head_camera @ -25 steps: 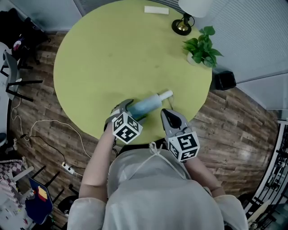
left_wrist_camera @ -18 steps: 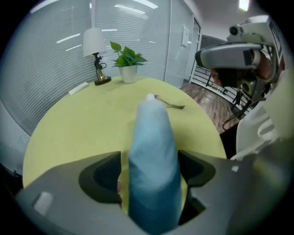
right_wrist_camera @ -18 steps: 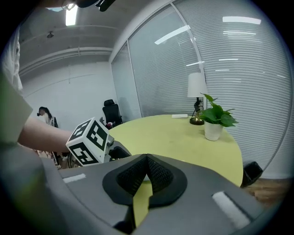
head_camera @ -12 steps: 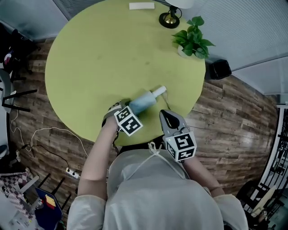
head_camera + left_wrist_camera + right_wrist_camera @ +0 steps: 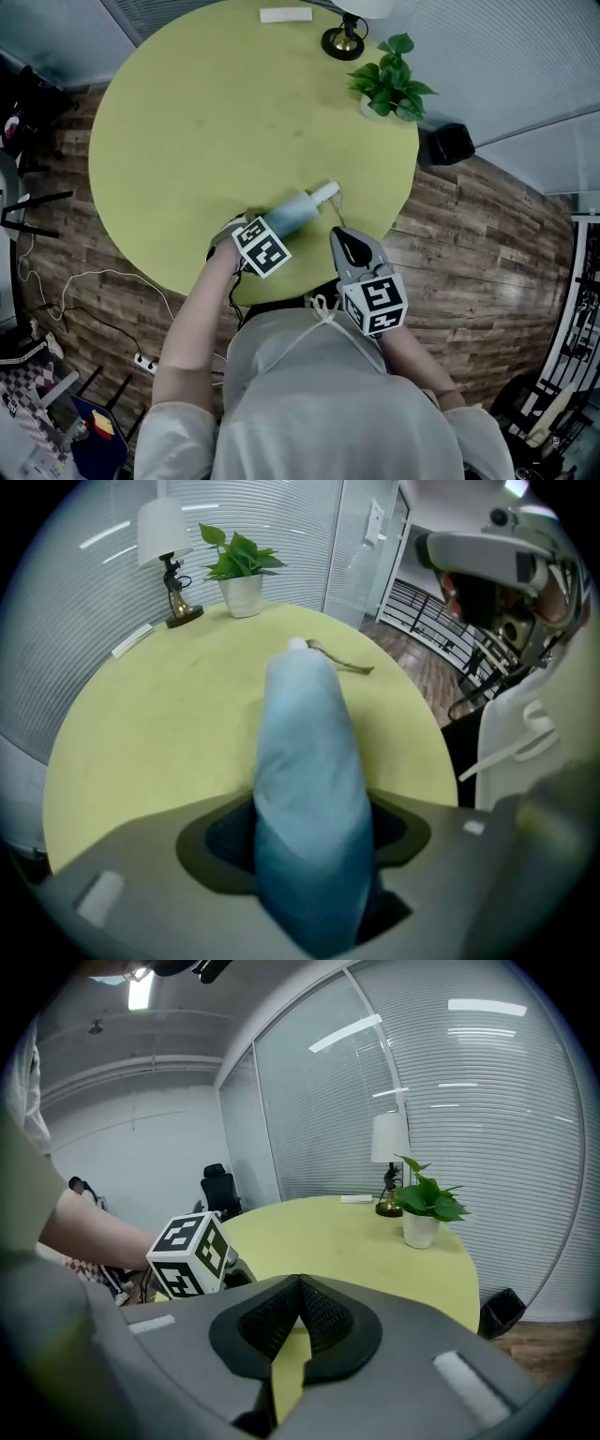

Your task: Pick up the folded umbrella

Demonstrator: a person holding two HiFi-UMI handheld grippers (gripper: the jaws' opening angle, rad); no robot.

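The folded umbrella [image 5: 298, 210], light blue with a white handle end, lies on the round yellow-green table [image 5: 206, 122] near its front edge. My left gripper [image 5: 270, 228] points steeply down over its near end. In the left gripper view the umbrella [image 5: 305, 733] fills the gap of the left gripper [image 5: 309, 841]; the jaws have just been closing and the pads touch its sides. My right gripper [image 5: 343, 242] hovers at the table's edge to the right of the umbrella, shut on nothing [image 5: 300, 1312].
A potted plant [image 5: 386, 89], a lamp base [image 5: 342, 42] and a white slip [image 5: 286, 14] stand at the table's far side. A black bin [image 5: 447, 143] sits on the wooden floor to the right. Cables lie on the floor at the left.
My left gripper has sunk onto the umbrella's near end and its jaws have narrowed around it. The right gripper has stayed beside it, shut.
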